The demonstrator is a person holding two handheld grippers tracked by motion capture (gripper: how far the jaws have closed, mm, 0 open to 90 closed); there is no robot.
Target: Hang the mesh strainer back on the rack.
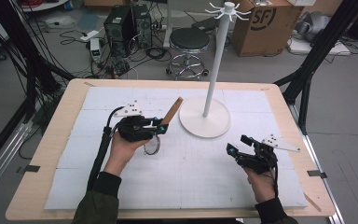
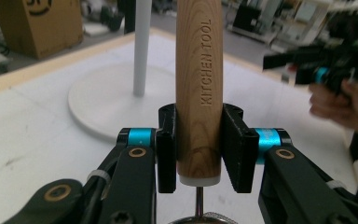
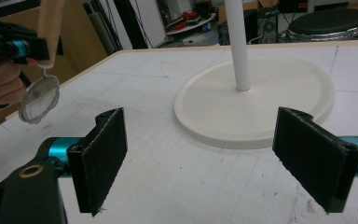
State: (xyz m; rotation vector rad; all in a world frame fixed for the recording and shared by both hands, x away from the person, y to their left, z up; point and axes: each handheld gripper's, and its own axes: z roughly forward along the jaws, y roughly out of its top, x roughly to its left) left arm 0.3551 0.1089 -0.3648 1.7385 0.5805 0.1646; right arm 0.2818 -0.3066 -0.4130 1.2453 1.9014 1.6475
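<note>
Left gripper (image 2: 199,149) squeezing wooden handle (image 2: 199,88) of small strainer (image 1: 152,146) — mesh hanging above white mat (image 1: 121,186). Right gripper (image 3: 214,158) waiting near stand base (image 3: 279,100) — jaws wide, holding nothing.

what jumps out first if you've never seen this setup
The left gripper, left of the table's centre, is shut on the wooden handle of a small mesh strainer hanging below it. Behind stands a tall white stand on a round base. The right gripper waits open at the right.
</note>
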